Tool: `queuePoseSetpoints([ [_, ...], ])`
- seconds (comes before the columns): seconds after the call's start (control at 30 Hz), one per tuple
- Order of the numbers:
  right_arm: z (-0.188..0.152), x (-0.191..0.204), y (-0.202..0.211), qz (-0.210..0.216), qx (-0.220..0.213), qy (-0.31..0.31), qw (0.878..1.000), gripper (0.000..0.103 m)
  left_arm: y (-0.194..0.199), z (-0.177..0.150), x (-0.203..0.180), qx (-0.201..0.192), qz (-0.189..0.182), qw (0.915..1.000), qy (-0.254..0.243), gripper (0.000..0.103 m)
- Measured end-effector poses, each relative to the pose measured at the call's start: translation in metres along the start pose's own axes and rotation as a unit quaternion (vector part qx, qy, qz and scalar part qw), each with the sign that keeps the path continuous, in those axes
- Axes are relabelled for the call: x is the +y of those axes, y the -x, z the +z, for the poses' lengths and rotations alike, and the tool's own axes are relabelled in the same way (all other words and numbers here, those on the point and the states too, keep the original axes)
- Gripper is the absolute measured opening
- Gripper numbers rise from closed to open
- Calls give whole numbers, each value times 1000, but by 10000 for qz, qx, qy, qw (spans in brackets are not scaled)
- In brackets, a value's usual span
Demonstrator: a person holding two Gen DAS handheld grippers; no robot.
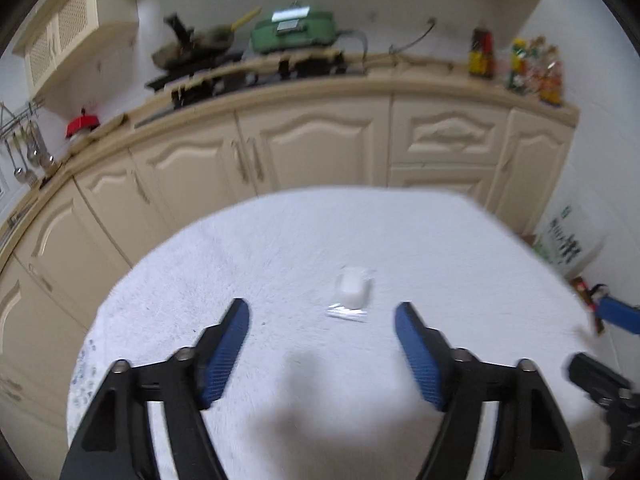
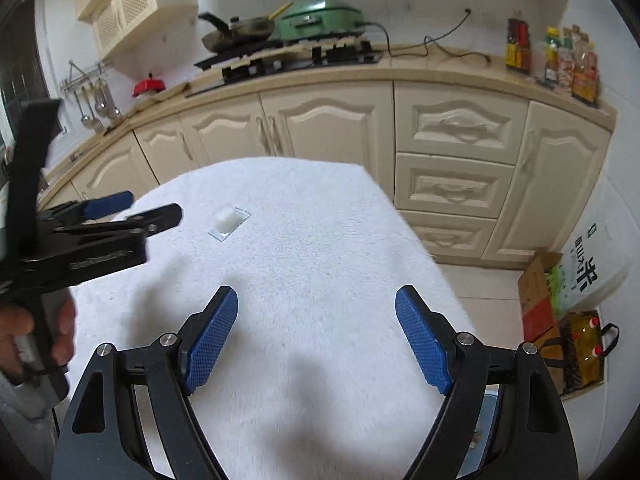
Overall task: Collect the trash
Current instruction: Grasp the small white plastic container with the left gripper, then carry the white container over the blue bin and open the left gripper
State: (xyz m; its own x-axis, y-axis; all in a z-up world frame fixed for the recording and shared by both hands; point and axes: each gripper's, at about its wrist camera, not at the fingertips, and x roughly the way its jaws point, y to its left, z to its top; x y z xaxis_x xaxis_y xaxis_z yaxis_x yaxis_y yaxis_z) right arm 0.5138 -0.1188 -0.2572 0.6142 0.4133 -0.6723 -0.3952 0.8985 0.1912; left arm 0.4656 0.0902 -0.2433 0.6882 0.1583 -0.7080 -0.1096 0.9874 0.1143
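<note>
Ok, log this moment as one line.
task: collect trash | left gripper: open, empty, aimed at white plastic packet | right gripper: open, empty | packet: lying on white cloth, untouched

Fluffy white cloth table cover point(image 2: 320, 240)

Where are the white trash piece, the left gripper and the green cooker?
white trash piece point(image 1: 352, 289), left wrist view, white block.
left gripper point(image 1: 322, 316), left wrist view, between fingertips.
green cooker point(image 2: 320, 16), right wrist view, lid.
</note>
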Motion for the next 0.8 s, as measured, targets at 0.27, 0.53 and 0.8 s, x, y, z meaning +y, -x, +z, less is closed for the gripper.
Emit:
queuePoseSetpoints([
  [0.27, 7, -12, -35, -95, 219, -82, 9997, 83, -49, -4, -16, 314, -215, 9993, -50, 46],
  [0.53, 1, -26, -42, -20, 270, -227, 9994, 83, -66, 18, -13, 388, -565, 9972, -292, 22],
  [0.8, -25, -62, -1, -117, 33, -495, 9987, 83, 15, 22, -83, 45, -983, 9924, -737, 21],
])
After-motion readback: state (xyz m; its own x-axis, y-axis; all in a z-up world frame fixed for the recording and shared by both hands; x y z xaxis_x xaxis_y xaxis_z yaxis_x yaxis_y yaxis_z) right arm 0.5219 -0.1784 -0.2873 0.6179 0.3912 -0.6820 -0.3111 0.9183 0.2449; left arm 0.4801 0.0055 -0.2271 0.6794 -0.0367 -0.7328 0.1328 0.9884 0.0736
